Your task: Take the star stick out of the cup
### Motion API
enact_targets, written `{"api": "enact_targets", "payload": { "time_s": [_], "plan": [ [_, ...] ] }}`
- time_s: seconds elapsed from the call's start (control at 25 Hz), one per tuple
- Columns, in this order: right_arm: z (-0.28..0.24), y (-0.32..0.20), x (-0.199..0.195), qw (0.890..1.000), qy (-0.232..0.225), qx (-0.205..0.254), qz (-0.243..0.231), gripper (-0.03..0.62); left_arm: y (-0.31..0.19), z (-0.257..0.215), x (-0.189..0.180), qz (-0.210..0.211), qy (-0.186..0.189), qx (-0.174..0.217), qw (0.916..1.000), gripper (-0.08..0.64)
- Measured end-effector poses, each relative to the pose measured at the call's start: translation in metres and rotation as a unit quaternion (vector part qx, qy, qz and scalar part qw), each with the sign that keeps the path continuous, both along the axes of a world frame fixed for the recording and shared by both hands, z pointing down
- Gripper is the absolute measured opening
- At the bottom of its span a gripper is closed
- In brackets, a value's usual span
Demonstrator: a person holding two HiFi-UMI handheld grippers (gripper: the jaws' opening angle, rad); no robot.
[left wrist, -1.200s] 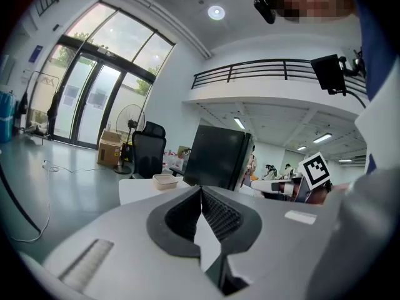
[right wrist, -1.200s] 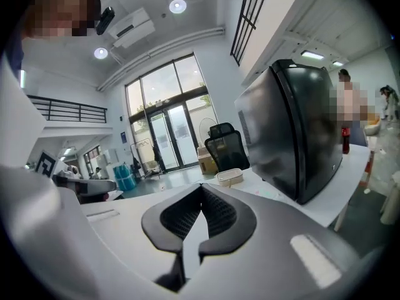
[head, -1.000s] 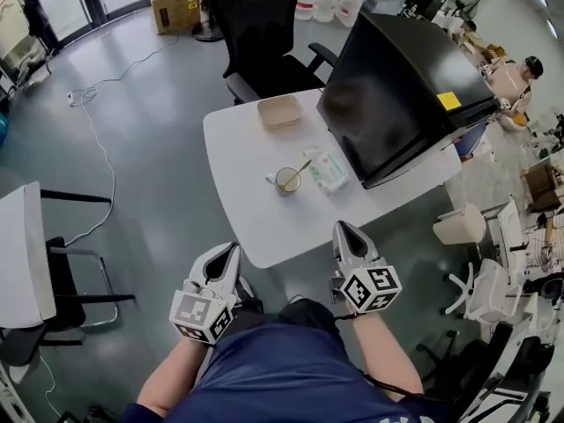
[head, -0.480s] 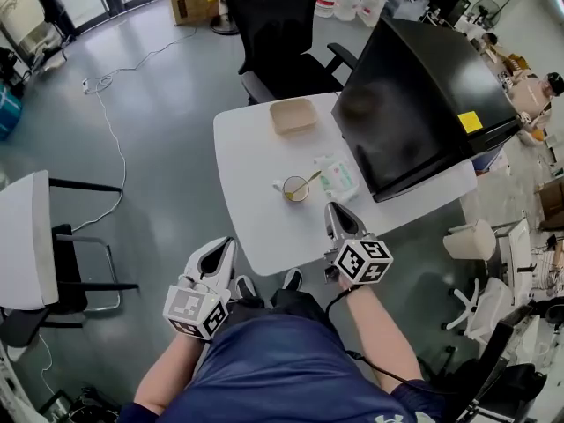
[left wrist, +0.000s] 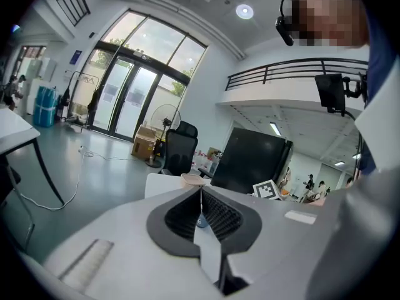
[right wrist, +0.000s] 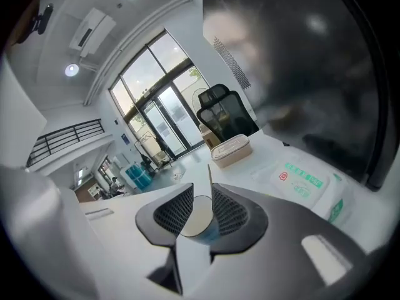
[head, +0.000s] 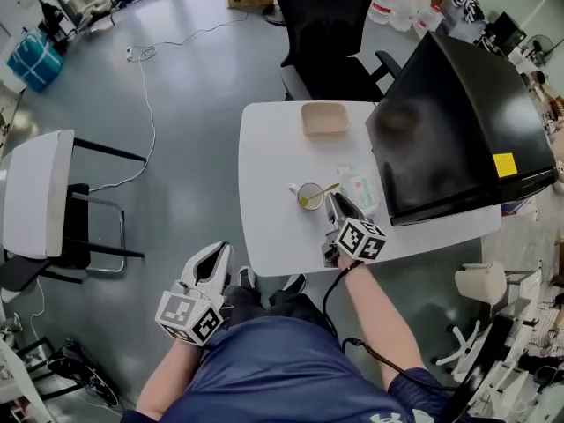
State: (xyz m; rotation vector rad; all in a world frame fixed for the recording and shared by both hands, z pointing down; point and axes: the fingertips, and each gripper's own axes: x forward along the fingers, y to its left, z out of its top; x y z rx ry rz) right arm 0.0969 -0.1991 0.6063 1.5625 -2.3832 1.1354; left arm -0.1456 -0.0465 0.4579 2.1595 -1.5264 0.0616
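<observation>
A small cup (head: 309, 196) stands on the white table (head: 273, 148), and a thin yellowish stick (head: 325, 191) leans out of it to the right. My right gripper (head: 335, 204) is over the table's near part with its tips right beside the cup. In the right gripper view it (right wrist: 195, 208) is open; the cup (right wrist: 196, 220) shows through the gap and the stick (right wrist: 209, 175) rises just above it. My left gripper (head: 215, 254) hangs low off the table's near left corner. In the left gripper view its (left wrist: 201, 199) jaws are pressed together on nothing.
A beige tray (head: 324, 118) sits at the table's far side, with a wipes pack (head: 359, 189) right of the cup. A big black screen (head: 458, 122) covers the table's right part. A black chair (head: 330, 25) stands behind, and another white table (head: 35, 192) at left.
My right gripper has moved forward from the table's near edge up to the cup. The left gripper has stayed low by the person's lap. The head view has shifted.
</observation>
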Motion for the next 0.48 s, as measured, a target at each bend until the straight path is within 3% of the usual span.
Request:
{"api": "enact_targets", "payload": {
  "time_s": [0.16, 0.48],
  "plan": [
    [0.017, -0.013, -0.002, 1.000, -0.002, -0.015, 0.004, 0.095, 0.002, 0.008, -0.007, -0.006, -0.004, -0.015, 0.9999, 0.006],
    [0.022, -0.025, -0.010, 0.999, 0.004, -0.018, 0.031, 0.097, -0.015, -0.003, -0.030, 0.004, -0.003, -0.005, 1.0000, 0.006]
  ]
}}
